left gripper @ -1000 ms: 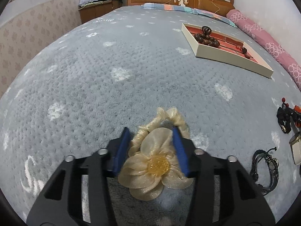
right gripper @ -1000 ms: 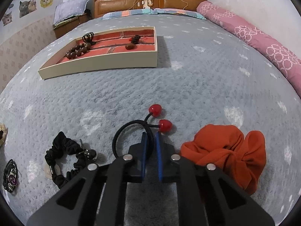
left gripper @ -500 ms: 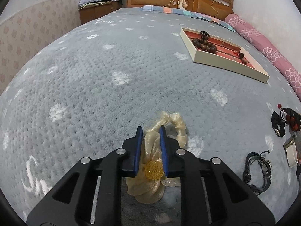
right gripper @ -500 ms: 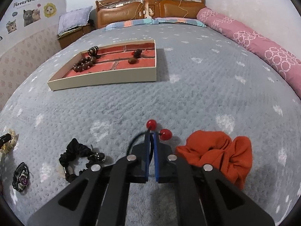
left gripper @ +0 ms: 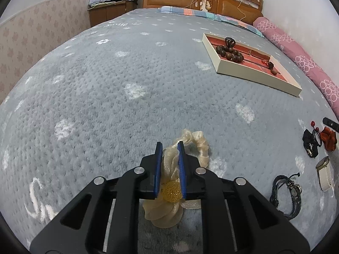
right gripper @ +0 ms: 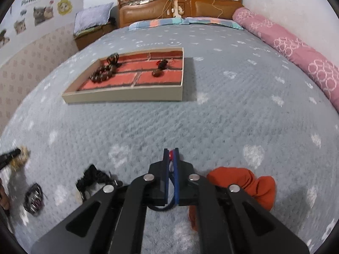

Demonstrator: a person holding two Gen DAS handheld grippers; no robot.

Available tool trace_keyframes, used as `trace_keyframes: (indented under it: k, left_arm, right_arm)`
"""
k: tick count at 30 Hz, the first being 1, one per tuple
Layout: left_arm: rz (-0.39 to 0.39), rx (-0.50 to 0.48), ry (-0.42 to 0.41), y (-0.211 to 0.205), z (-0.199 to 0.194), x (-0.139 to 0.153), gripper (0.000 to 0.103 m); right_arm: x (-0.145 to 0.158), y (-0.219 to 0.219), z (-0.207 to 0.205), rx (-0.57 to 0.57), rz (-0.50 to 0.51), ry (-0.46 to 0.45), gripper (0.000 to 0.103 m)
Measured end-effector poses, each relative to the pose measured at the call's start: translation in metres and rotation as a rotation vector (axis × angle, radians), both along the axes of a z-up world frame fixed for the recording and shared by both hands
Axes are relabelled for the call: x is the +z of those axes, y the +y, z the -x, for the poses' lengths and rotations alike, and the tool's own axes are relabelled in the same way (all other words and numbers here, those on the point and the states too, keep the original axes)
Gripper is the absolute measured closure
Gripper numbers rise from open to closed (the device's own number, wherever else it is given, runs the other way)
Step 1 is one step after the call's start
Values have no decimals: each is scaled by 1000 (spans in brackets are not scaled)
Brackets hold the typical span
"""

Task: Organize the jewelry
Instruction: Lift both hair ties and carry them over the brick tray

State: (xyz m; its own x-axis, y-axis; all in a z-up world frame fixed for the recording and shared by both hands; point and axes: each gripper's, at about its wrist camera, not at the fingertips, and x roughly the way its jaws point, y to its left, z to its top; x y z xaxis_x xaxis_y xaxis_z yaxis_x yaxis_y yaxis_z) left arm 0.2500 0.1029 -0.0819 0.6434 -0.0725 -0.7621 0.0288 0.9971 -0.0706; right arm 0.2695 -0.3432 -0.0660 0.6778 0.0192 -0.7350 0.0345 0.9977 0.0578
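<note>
My left gripper [left gripper: 170, 146] is shut on a cream flower scrunchie [left gripper: 169, 187] with a yellow beaded centre; its ruffled loop [left gripper: 197, 142] trails on the grey blanket. My right gripper [right gripper: 170, 152] is shut on a black hair tie with red beads [right gripper: 170, 154], lifted off the blanket; its loop hangs below the jaws. The cream tray with a red lining [right gripper: 127, 94] lies ahead of the right gripper and to the far right in the left wrist view [left gripper: 254, 77]. It holds a brown bead bracelet [right gripper: 101, 74] and a pendant [right gripper: 157, 73].
An orange scrunchie [right gripper: 247, 184] lies just right of my right gripper, a black scrunchie [right gripper: 93, 176] and a dark bracelet [right gripper: 34, 196] to its left. In the left wrist view a dark cord bracelet [left gripper: 288, 192] and a white watch [left gripper: 325, 176] lie at the right. A pink bolster [right gripper: 296, 48] lines the bed's right edge.
My left gripper closed on the flower scrunchie. My right gripper closed on the black hair tie and lifted it, so the red beads now sit between the fingertips.
</note>
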Motion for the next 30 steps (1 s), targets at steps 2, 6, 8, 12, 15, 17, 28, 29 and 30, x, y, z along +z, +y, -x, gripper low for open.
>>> trace_keyframes:
  k: [2,6,8,12,15,17,28,29,30]
  left_arm:
    - [7,3,4,1,0,-1,90]
    - [12,1,9,3,1,-3,90]
    - [14,0,11,4,2,-4,90]
    - [18,2,18,4,1,-6,90]
    - [22,5,20,5,1,-7,89]
    - [22,6,23,6,0,-8,89]
    - [12,3,34,6,-1,-11,81]
    - [11,3,34,6,-1,-11,81]
    - [10,3,34,6,-1,-11,80]
  right_arm:
    - [-8,3,2,14,18,19,96]
    - [-22,6,6,13,32,56,96]
    - [-26,7,9,9,46,60,96]
    - [-30,9,10,8,65,68,96]
    - [-28,9,11,5,59,58,96]
    - [-27,9,11,2,60,55,96]
    - [-28,9,13,2,53,51,96]
    - [-28,9,13,1,51,51,96]
    - [-29,9,13,0,48,51,96]
